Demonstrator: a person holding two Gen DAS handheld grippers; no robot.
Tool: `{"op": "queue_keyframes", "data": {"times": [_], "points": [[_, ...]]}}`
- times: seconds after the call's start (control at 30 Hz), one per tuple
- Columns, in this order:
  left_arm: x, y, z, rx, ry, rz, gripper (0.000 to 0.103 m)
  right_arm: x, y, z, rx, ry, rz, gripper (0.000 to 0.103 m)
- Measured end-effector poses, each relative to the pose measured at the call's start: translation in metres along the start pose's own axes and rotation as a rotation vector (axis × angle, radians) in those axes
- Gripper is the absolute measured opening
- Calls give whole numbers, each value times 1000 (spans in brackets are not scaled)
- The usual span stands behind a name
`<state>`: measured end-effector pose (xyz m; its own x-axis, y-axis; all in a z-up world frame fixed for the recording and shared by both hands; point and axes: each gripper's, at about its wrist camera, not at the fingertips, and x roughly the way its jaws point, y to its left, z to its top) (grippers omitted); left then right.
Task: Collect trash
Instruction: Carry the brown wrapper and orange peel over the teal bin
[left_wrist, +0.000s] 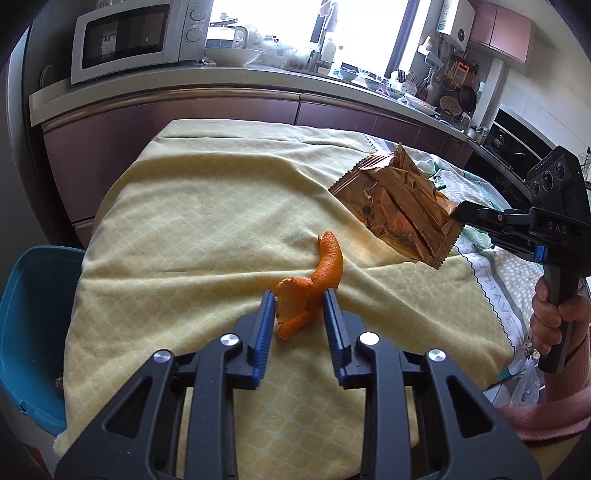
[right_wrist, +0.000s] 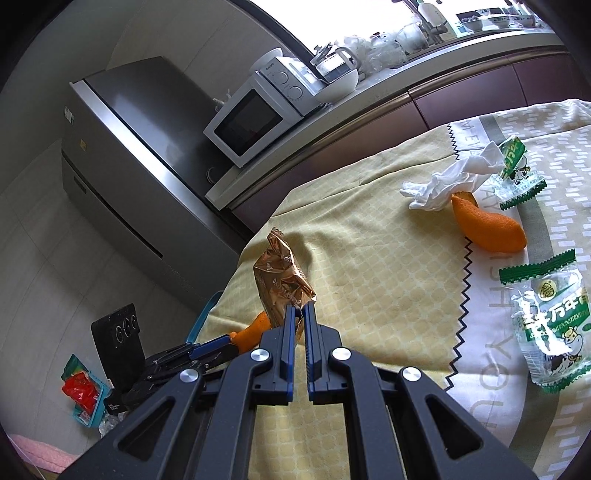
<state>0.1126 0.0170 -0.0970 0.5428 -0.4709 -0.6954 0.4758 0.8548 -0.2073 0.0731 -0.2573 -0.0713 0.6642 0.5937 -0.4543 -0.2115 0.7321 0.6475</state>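
The left claw (left_wrist: 299, 299) has its two blue fingers on each side of a curled orange peel (left_wrist: 314, 284) on the yellow cloth (left_wrist: 207, 206), not squeezing it. The right claw (right_wrist: 302, 308) pinches a shiny gold wrapper (right_wrist: 282, 278) and holds it up. A blue bin (left_wrist: 33, 332) waits beside the table.

Glossy crinkled foil wrapper (left_wrist: 397, 206) – matt woven cloth (left_wrist: 207, 221) beneath, dimpled orange peel (left_wrist: 314, 291), smooth plastic bin (left_wrist: 33, 317).

My left hand-held gripper (left_wrist: 299, 295) is black with ridged blue pads (left_wrist: 263, 325) and round silver screws (left_wrist: 229, 340). My right hand-held gripper (left_wrist: 461, 212) reads "DAS", with a blue button; my sleeve (left_wrist: 554, 413) is pink.
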Motion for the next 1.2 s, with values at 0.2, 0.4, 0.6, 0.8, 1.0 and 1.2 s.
{"op": "queue_keyframes", "data": {"times": [0.2,0.4,0.6,0.8,1.0,1.2], "points": [[-6,-1,-6,-1,-8,10,3,10,5,2,-11,14,17,4],[-8,-5,-8,16,-4,-14,3,17,12,1,-19,28,27,4],[5,2,-4,-3,29,-54,17,18,12,0,-17,34,20,4],[9,4,-4,-16,29,-76,8,20,12,0,-11,39,18,4],[-2,-1,-5,1,-1,-45,3,23,18,2,-21,37,33,4],[-24,3,-5,-1,-44,1,3,27,26,3,-27,38,61,4]]}}
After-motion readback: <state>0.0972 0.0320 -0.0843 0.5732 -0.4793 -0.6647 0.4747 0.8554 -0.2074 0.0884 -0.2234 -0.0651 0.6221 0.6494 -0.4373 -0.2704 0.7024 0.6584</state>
